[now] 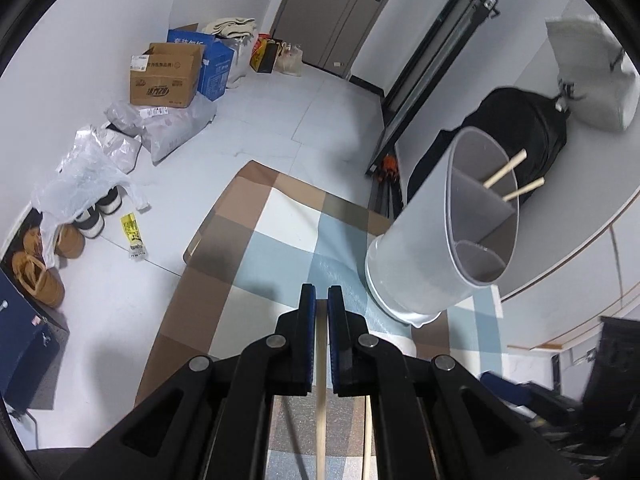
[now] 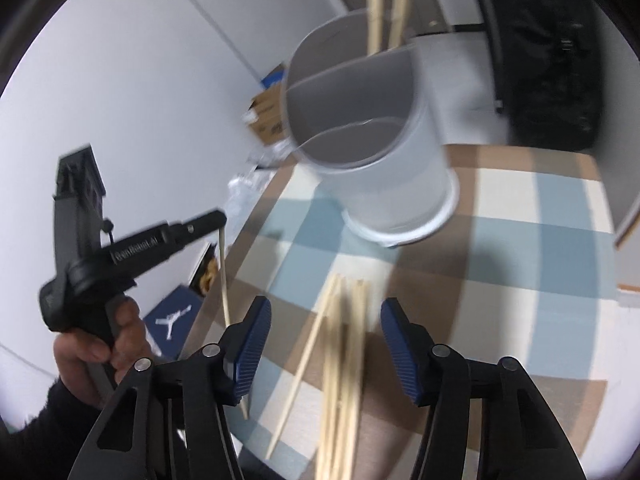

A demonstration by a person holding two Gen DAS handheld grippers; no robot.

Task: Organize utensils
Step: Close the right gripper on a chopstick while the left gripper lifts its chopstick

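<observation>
Loose chopsticks (image 2: 340, 360) on cloth below my right claw (image 2: 326, 344), jaws apart | left claw (image 1: 321, 300) clamps one chopstick (image 1: 320, 400) | holder (image 1: 452, 224) has two | most remain

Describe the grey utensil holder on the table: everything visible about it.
The utensil holder is a tall, round, pale grey tub that looks like matte plastic, with a wider white base ring. Inner walls split it into compartments. Two light wooden chopsticks stand in the compartment farthest from the right gripper, their ends poking above the rim; the other compartments look empty. It stands upright on the checked tablecloth, beyond the loose chopsticks lying there. Neither gripper touches it.
</observation>
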